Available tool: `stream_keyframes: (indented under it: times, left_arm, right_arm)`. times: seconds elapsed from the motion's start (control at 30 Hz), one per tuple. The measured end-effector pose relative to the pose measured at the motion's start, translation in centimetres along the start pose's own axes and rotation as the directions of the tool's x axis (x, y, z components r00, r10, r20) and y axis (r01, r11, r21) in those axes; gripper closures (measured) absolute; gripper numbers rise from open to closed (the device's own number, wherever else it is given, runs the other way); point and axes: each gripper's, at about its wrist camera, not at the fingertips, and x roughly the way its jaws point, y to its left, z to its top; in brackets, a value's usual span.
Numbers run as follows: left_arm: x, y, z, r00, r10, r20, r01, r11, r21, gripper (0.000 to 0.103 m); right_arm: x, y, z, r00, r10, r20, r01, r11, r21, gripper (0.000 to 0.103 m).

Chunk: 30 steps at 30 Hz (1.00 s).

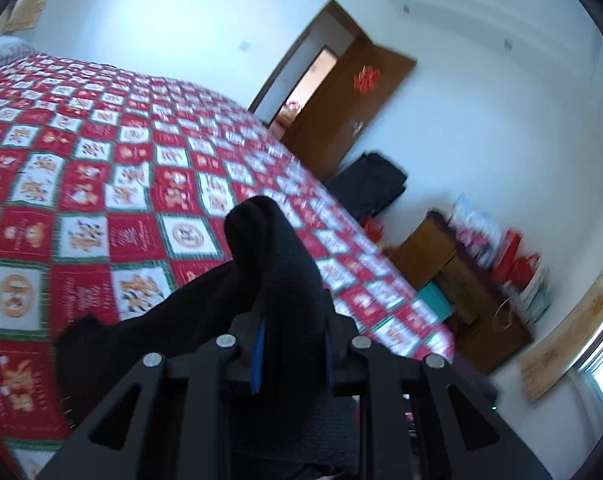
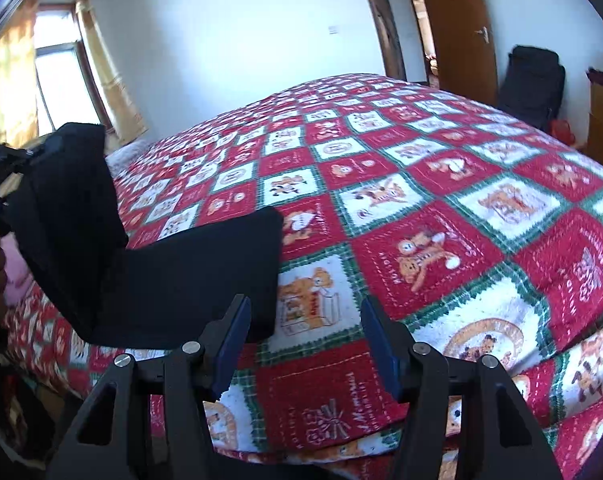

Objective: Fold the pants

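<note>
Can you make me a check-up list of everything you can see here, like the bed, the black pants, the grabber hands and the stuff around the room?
Surface: bed under a red, white and green patchwork quilt with bear pictures.
Job's things: black pants, one part flat on the quilt, the other end lifted.
Clutter: nothing seen on the quilt apart from the pants.
Grippers: left gripper shut on the pants, holding the raised end; right gripper open, nothing between its blue pads, above the quilt beside the pants.
Cables: nothing seen.
Surroundings: brown door ajar with a red decoration; black bag on the floor; wooden cabinet piled with red packages; window with yellow curtains.
</note>
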Motion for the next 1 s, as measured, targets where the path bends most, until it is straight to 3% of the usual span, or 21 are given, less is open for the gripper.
stream_keyframes:
  times: [0.23,0.43,0.53,0.67,0.73,0.87,1.0]
  left_arm:
    - [6.6,-0.7,-3.1,0.988,0.104,-0.117,-0.100,0.994,0.045,0.080]
    - [9.1,-2.3,-5.1,0.975,0.155,-0.161,-0.139,0.984,0.109,0.070]
    - [8.8,-4.0,-5.7,0.980,0.144,-0.140,-0.121,0.979,0.163,0.055]
    - [7.6,-6.2,-5.9,0.986,0.120,-0.114,-0.089,0.965,0.245,0.055]
    - [6.7,-6.5,-6.1,0.988,0.114,-0.106,-0.082,0.961,0.262,0.048]
    - [4.5,-5.7,-6.2,0.988,0.149,-0.048,-0.129,0.949,0.289,0.038]
    - [1.7,-3.0,-6.3,0.976,0.216,0.031,-0.216,0.940,0.264,0.031]
  right_arm:
    - [0.2,-0.1,0.2,1.000,0.005,0.013,-0.005,1.000,0.019,0.044]
    - [0.5,0.1,0.2,1.000,0.004,0.013,-0.004,1.000,0.016,0.043]
    - [0.5,0.1,0.2,1.000,0.003,0.019,-0.003,1.000,0.020,0.043]
    - [0.4,-0.1,0.2,1.000,0.004,0.026,-0.005,1.000,0.029,0.043]
    - [0.4,-0.2,0.3,1.000,0.009,0.027,-0.010,0.999,0.032,0.043]
    - [0.2,0.0,0.3,0.999,0.035,0.037,-0.036,0.999,0.021,0.043]
    - [-0.2,1.0,0.2,0.990,0.125,0.060,-0.124,0.992,-0.020,0.039]
